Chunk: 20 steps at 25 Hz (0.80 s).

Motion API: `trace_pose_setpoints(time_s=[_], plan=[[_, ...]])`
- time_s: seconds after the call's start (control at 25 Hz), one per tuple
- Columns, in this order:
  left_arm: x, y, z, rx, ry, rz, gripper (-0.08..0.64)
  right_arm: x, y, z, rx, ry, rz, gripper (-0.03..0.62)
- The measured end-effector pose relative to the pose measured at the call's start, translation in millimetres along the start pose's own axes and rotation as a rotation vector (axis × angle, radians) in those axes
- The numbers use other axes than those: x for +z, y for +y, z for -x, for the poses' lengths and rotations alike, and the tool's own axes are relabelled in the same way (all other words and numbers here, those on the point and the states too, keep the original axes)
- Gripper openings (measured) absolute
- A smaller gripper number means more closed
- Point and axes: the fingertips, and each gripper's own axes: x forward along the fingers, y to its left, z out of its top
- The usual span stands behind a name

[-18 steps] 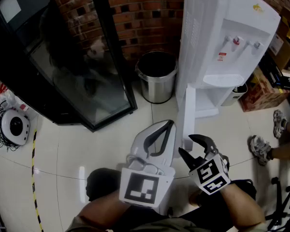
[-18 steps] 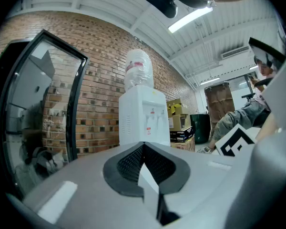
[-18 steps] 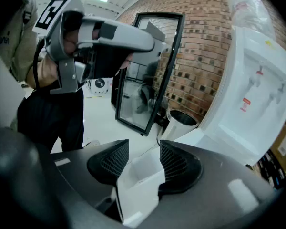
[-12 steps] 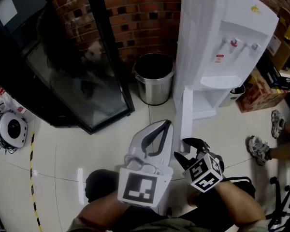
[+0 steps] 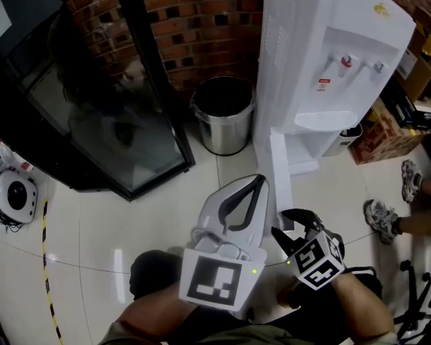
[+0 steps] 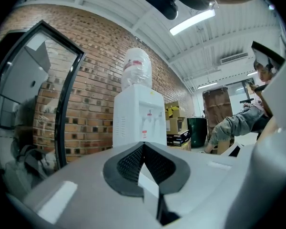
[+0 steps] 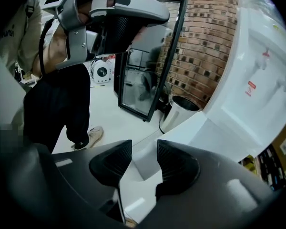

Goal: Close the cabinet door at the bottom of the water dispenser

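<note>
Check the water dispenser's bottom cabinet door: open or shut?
Open: the cabinet door stands swung out edge-on from the water dispenser, its lower compartment exposed.

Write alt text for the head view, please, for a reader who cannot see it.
A white water dispenser stands against a brick wall with its bottom cabinet door swung open toward the viewer. The right gripper, jaws apart, is by the door's near edge, the left gripper beside it; a steel bin stands left of the dispenser.

ceiling striplight [image 6: 190,22] bright; fisheye edges dark, warped
</note>
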Motion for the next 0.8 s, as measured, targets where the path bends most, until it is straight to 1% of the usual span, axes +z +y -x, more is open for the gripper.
trace_pose_setpoints(time_s=[0.16,0.28,0.4,0.64,0.8], plan=[[-1.9,-10.2,-11.1,-0.025,0.003,0.007,0.000,-22.8,-23.8,14.0,-0.043,0.043,-0.063,0.161],[-6.0,-15.4,-20.7,-0.037,0.013,0.004,0.000,-42.7,-51.5,25.1,-0.095,0.069,-0.127,0.115],[-12.3,-17.0,-31.5,-0.041,0.030,0.009,0.000,-60.0,-75.7,33.8,-0.127,0.092,-0.183,0.091],[-26.3,-19.1,-54.5,-0.051,0.068,0.002,0.000,-82.1,-110.9,42.8,-0.166,0.144,-0.253,0.094],[-39.8,-18.7,-71.1,-0.063,0.100,0.003,0.000,-97.1,-141.7,46.2,-0.234,0.180,-0.282,0.094]])
